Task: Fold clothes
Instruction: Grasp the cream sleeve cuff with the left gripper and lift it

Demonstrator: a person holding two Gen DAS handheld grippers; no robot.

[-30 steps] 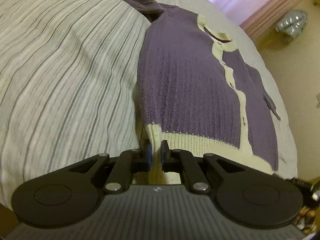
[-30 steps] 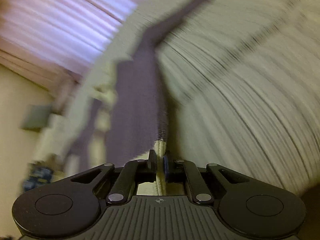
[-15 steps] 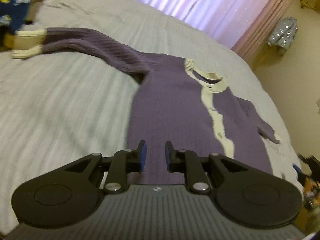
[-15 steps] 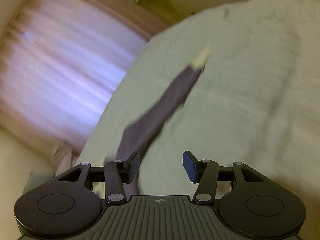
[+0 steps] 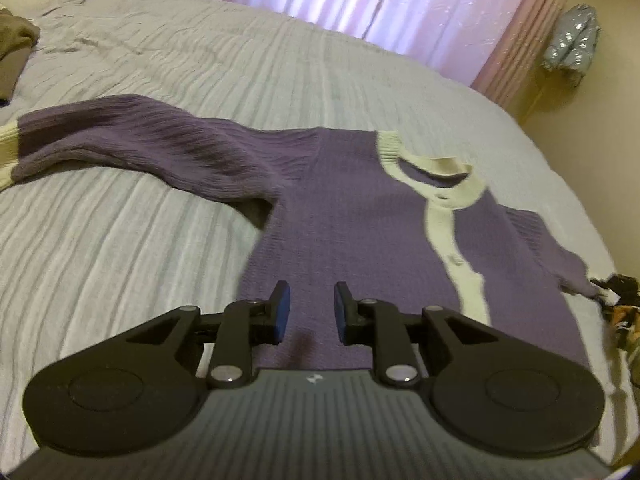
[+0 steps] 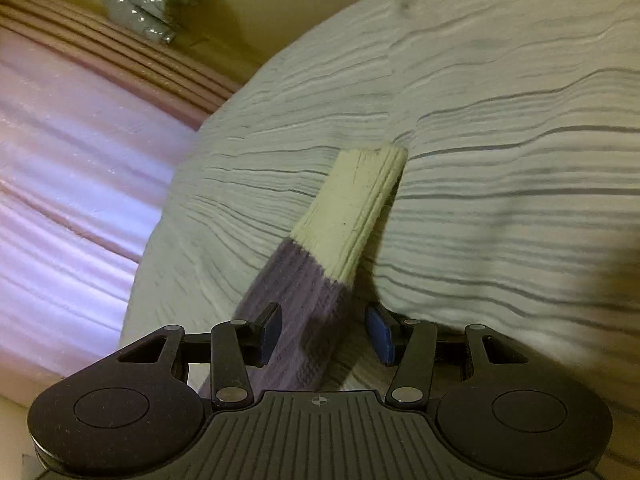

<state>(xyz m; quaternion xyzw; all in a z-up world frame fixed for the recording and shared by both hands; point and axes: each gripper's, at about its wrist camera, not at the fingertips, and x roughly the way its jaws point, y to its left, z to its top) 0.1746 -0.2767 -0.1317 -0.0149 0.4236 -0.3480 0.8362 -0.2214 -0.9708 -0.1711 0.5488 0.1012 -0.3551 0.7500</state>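
Observation:
A purple knit cardigan (image 5: 360,216) with cream trim lies flat, front up, on the grey striped bed (image 5: 120,264). Its one sleeve (image 5: 132,148) stretches out to the left, ending in a cream cuff. My left gripper (image 5: 308,312) is open and empty, hovering over the cardigan's lower body. In the right wrist view a purple sleeve (image 6: 296,312) with a cream cuff (image 6: 352,212) lies on the bed. My right gripper (image 6: 326,332) is open, with the sleeve lying between its spread jaws and no grip on it.
Pink curtains (image 5: 380,4) hang behind the bed. A silver jacket (image 5: 572,40) hangs on the wall at right, also in the right wrist view (image 6: 144,4). Dark clothes (image 5: 16,52) lie at the bed's far left. Small items (image 5: 620,304) sit at the bed's right edge.
Both grippers let go of the cardigan's cream hem and opened. The left one rose and tilted up over the cardigan. The right one swung to the sleeve, now straddling it.

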